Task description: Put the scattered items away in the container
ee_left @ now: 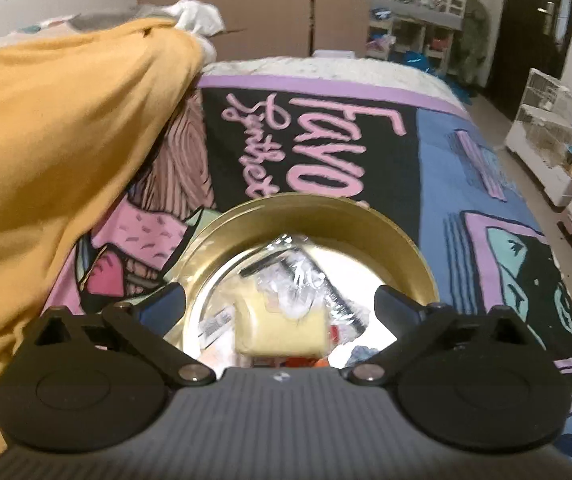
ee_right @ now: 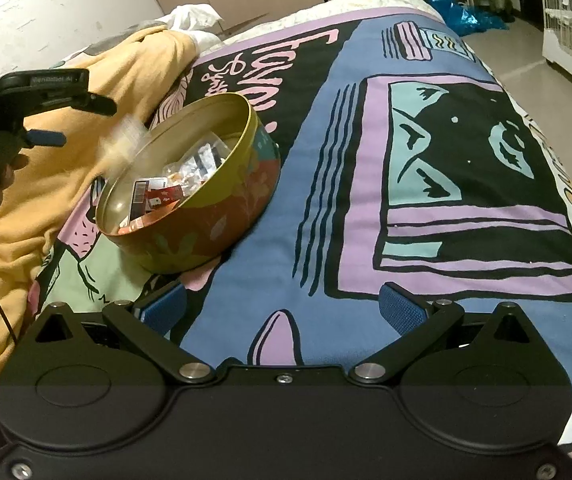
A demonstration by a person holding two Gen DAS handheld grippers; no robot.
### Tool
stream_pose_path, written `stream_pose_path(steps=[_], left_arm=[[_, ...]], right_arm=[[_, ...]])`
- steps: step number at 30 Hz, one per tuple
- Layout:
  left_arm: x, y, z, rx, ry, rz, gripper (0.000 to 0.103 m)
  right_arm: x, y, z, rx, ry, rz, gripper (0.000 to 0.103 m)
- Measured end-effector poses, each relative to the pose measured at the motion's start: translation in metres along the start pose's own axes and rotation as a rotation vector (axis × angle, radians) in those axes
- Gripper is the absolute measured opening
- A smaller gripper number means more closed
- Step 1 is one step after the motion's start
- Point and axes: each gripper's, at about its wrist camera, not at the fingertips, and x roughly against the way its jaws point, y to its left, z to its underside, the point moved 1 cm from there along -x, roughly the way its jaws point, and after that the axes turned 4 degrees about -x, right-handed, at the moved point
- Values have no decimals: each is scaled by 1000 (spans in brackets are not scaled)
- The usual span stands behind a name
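Left wrist view: we've got the left gripper (ee_left: 280, 300) spread wide above the round tin (ee_left: 309, 216), a pale, blurred packet (ee_right: 124, 144), maybe plastic, at its rim; right gripper (ee_right: 284, 308) gapes empty.

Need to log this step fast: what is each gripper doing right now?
Left gripper: open, nothing between the fingers, above the round tin.
Right gripper: open, empty, over the printed blanket.

The bed (ee_right: 365, 208) lies bare from its middle to its right edge and foot. Toward the left edge the round tin (ee_right: 206, 216) stands, with a bunched yellow blanket (ee_right: 46, 184) heaped just behind.
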Motion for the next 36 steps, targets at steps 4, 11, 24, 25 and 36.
stream_pose_path(steps=[4,11,24,25,36], left_arm=[[0,16,17,44,60,22,103],[4,32,57,28,120,63,103],[17,45,132,26,171,93,103],[18,45,134,31,173,98,103],[25,37,160,34,186,125,103]], right_arm=[[-3,2,1,10,16,9,103],[-11,8,2,46,56,42,103],[-11,8,2,46,74,66,103],[-11,8,2,47,76,67,103],[-9,13,3,77,75,79,103]])
